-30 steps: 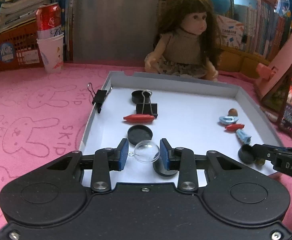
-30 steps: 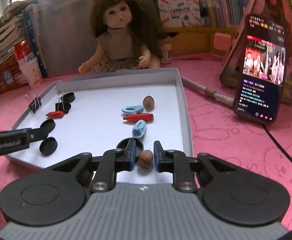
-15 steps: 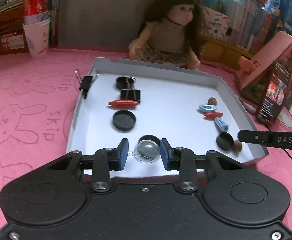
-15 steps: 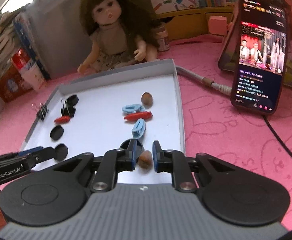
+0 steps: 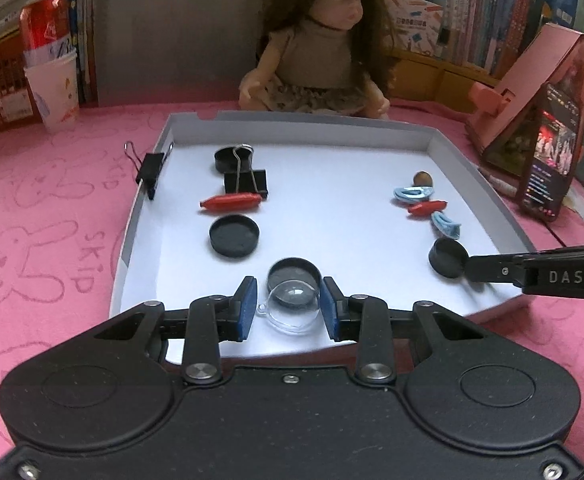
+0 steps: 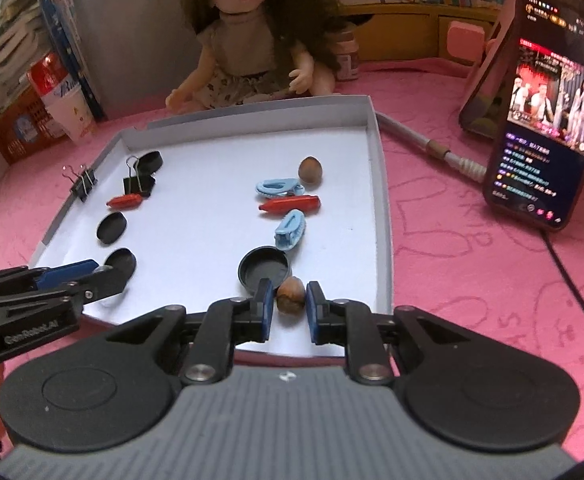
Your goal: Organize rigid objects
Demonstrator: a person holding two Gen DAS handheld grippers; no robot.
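Hazelnut [image 6: 290,295] is lying between your right gripper [image 6: 288,309] fingers, which are standing apart; your left gripper [image 5: 288,307] is also spread around the clear dome [image 5: 292,309], both in the white tray [image 5: 487,196].

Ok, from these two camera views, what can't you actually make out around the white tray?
- Left wrist view: the right claw is cut off by the frame edge; its open or shut state is unreadable.
- Right wrist view: the clear plastic dome is hidden behind the left claw.
- Right wrist view: text on the black smartphone is too small to read.
- Both views: the near rim of the white cardboard tray is hidden by the claw bodies.
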